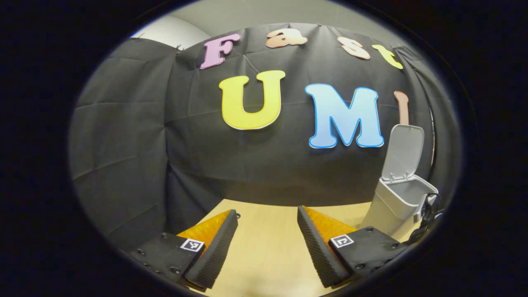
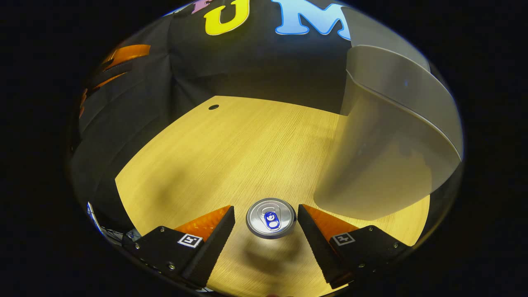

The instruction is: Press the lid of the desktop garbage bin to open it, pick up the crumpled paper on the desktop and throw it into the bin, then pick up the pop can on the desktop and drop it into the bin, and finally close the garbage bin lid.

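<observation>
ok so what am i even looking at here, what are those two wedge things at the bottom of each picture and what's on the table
Those wedges are the two fingers of handheld tongs; a person holds one in each hand, and a fisheye camera rides on each, looking forward along its fingers. In the left gripper view, the left tongs are open over a wooden table, holding nothing; the grey garbage bin stands to the right with its lid up. In the right gripper view, the right tongs are open, looking down on an upright pop can that stands between the fingers, not gripped. The bin rises close on the right.
</observation>
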Demonstrator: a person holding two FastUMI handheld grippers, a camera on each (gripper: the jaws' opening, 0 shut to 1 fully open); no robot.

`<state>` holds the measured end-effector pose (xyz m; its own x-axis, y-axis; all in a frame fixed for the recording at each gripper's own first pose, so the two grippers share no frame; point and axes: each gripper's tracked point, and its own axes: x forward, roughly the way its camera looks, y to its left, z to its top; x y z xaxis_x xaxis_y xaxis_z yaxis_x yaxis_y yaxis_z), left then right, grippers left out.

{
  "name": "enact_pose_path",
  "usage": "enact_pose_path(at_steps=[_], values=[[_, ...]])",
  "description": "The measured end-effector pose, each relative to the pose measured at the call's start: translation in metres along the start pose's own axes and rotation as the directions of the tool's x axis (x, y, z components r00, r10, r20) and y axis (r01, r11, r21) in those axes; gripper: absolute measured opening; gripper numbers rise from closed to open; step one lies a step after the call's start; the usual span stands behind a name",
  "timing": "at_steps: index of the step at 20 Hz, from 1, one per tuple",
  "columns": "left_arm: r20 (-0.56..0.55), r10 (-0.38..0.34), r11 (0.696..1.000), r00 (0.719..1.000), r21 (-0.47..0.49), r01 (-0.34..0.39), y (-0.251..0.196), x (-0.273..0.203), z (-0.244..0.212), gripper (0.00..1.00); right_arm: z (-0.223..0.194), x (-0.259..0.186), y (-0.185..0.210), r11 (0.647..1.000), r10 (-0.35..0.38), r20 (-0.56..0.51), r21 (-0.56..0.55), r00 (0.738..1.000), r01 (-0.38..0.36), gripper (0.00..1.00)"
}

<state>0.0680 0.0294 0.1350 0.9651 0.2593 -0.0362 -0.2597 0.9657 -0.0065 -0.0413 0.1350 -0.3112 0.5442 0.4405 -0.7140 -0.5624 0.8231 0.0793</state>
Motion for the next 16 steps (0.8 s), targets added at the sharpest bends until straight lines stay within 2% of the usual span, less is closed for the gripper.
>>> enact_pose_path(at_steps=[7, 8, 9, 10, 11, 14, 15, 16], values=[[-0.003, 0.006, 1.000, 1.000, -0.002, -0.006, 0.003, -0.007, -0.001, 0.95, -0.011, 0.021, -0.007, 0.998, -0.023, -0.046, -0.053, 0.999, 0.021, 0.98], [-0.003, 0.008, 1.000, 1.000, -0.004, -0.008, 0.004, -0.009, -0.002, 0.95, -0.011, 0.020, -0.006, 0.998, -0.026, -0.043, -0.059, 0.999, 0.024, 0.86], [-0.004, 0.009, 1.000, 1.000, -0.005, -0.009, 0.006, -0.009, -0.002, 0.95, -0.011, 0.021, -0.006, 0.998, -0.028, -0.042, -0.065, 0.999, 0.025, 0.86], [-0.005, 0.011, 1.000, 1.000, -0.006, -0.011, 0.007, -0.010, -0.002, 0.90, -0.011, 0.020, -0.006, 0.997, -0.031, -0.042, -0.070, 0.999, 0.028, 0.85], [-0.006, 0.013, 1.000, 1.000, -0.007, -0.014, 0.008, -0.010, -0.003, 0.95, -0.010, 0.018, -0.007, 0.997, -0.032, -0.040, -0.074, 0.999, 0.029, 0.85], [-0.006, 0.016, 1.000, 1.000, -0.012, -0.016, 0.010, -0.012, -0.003, 0.95, -0.002, 0.014, -0.005, 0.997, -0.029, -0.012, -0.078, 1.000, 0.028, 0.85], [-0.006, 0.016, 1.000, 1.000, -0.014, -0.016, 0.011, -0.012, -0.003, 0.90, 0.002, 0.011, -0.005, 0.996, -0.031, 0.000, -0.080, 1.000, 0.031, 0.85], [-0.007, 0.015, 1.000, 1.000, -0.015, -0.016, 0.011, -0.012, -0.004, 0.95, 0.007, 0.007, -0.005, 0.996, -0.034, 0.014, -0.084, 0.999, 0.035, 0.85]])
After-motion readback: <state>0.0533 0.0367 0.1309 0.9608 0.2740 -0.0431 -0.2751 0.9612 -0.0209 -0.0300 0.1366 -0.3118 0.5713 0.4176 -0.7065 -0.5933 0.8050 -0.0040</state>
